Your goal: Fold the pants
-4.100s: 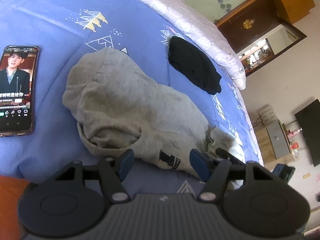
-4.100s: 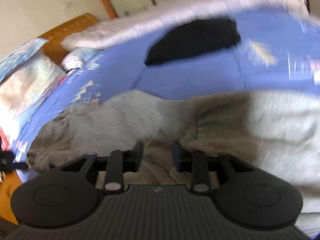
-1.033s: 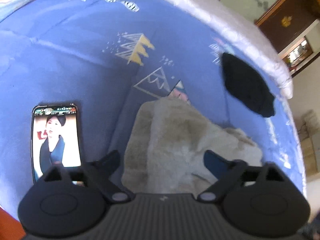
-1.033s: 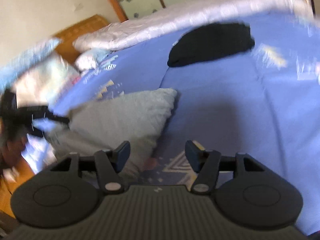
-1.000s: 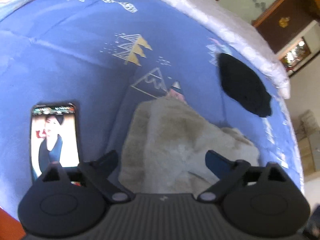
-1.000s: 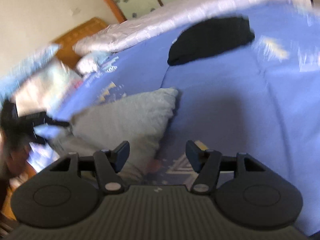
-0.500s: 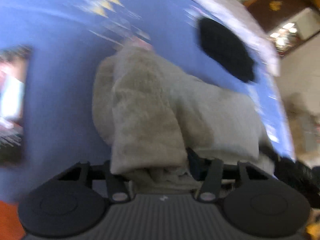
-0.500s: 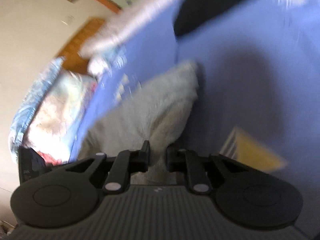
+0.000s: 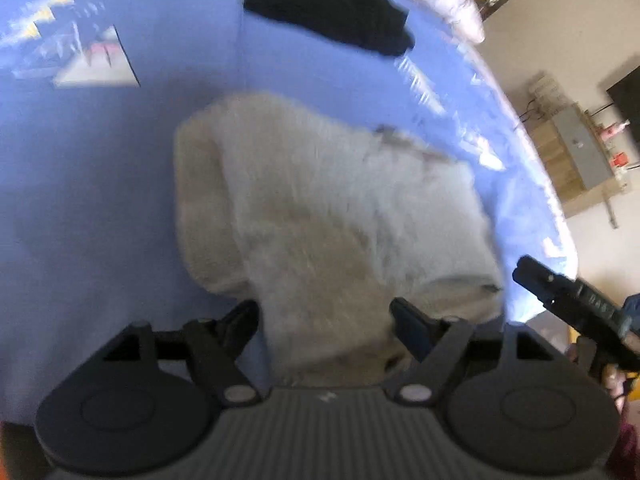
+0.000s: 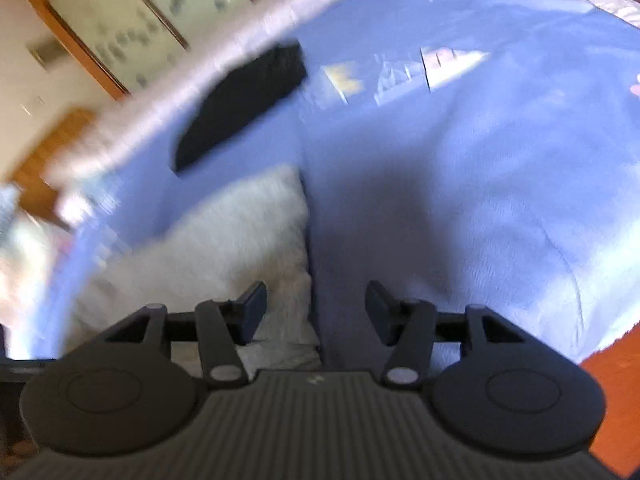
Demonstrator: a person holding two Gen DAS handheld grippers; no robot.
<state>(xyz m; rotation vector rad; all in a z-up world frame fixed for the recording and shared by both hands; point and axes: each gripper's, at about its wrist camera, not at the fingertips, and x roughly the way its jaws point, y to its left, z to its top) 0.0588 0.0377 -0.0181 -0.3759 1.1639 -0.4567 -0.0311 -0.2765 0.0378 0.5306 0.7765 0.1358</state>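
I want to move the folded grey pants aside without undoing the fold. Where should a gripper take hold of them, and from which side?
Probably at the thick rounded folded edge of the grey pants, on their left in the left wrist view, coming in over the bare blue bedsheet. There the layers lie stacked; the opposite edge looks thinner and looser.

Both hand-held grippers, left (image 9: 325,326) and right (image 10: 316,306), have just reopened off the now-folded pants (image 9: 332,208).

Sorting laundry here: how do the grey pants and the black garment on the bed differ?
The grey pants are pale, fuzzy-looking and bulky, lying right before the grippers; the black garment is dark, flatter and farther off, near the bed's pale far edge. The pants look the larger bundle. Both lie apart on the blue bedspread, and neither is gripped.
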